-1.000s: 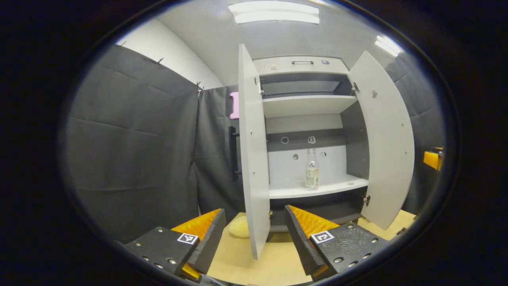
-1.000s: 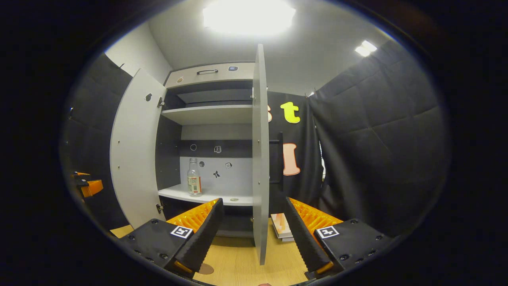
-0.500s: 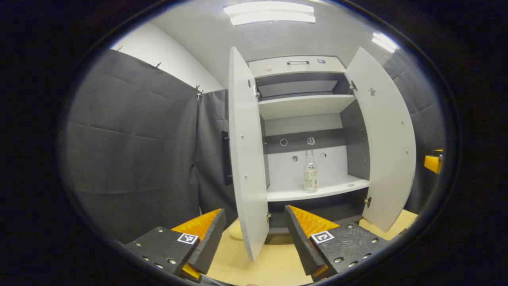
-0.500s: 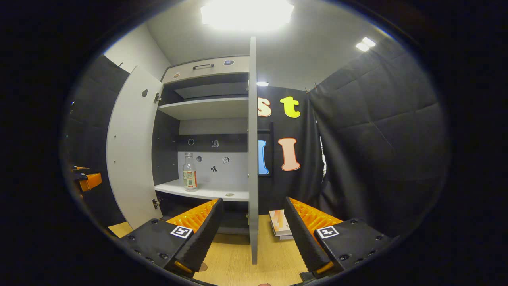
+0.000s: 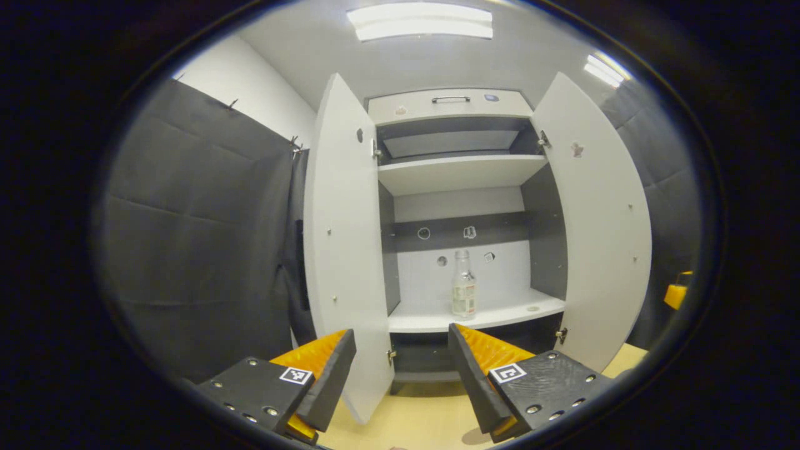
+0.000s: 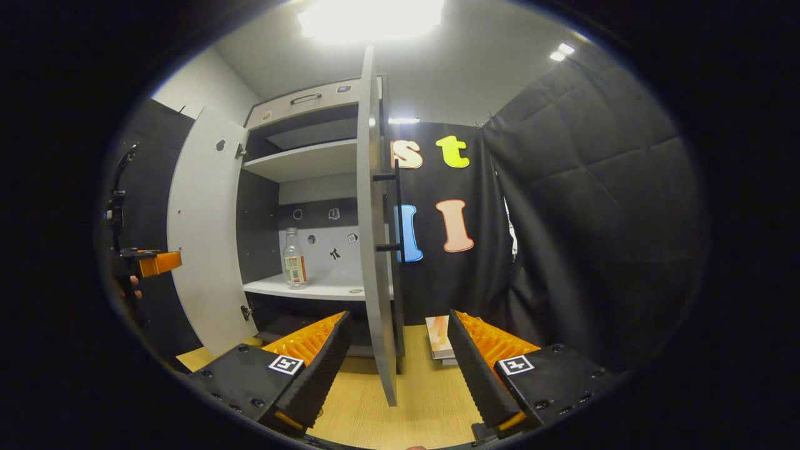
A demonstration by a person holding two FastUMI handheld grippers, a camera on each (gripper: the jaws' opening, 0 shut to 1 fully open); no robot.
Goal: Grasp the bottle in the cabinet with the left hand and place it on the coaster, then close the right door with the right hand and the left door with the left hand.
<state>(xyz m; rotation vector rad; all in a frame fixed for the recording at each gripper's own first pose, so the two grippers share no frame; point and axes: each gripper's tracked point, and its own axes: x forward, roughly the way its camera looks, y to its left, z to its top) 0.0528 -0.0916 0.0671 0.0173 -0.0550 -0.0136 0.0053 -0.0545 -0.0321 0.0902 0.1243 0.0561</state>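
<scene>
Both cabinet [image 5: 450,103] doors stood open; ahead of the spread-fingered, empty left gripper [image 5: 402,369] the bottle [image 5: 463,292] sat ungrasped, every step remaining.

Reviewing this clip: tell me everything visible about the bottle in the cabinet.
The bottle is small, clear and looks like plastic, with a narrow neck; I cannot tell whether it has a cap. A printed label wraps its lower body. It looks empty or nearly so. It stands upright on the cabinet's lower white shelf, toward the back, between the two open doors. Only the shelf touches it; neither gripper is near it. The right gripper view shows it on the shelf's left part.
</scene>
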